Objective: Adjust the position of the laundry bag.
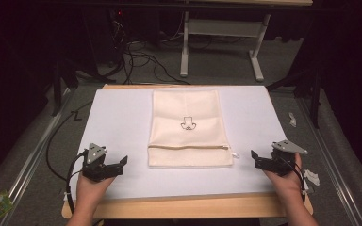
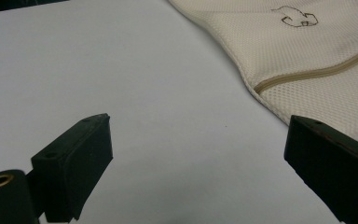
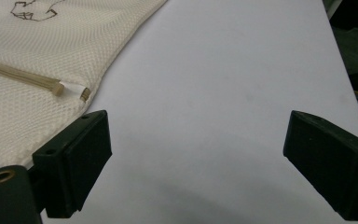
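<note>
Mesh bag (image 1: 188, 127) flat at bench (image 1: 118, 122) centre, zipper (image 1: 188, 147) closed near 6 o'clock edge, pull (image 3: 56, 87) at 3 o'clock end. Left tongs (image 1: 122, 162) at 9 o'clock of bag, right tongs (image 1: 253, 155) at 3 o'clock; both wide open, empty, clear of bag. Risks: pull small, flat, so tongs likely slip off; unpinned bag drags when zipper tugged; thin mesh bunches or snags under pads.

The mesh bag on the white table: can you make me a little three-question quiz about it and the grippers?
1. True or false: the left gripper is squeezing the mesh bag.
2. At which end of the zipper is its pull tab: toward the left gripper or the right gripper?
3. What is printed on the bag?

Key
1. False; open, beside the bag.
2. Right gripper.
3. A small dark logo.
</note>
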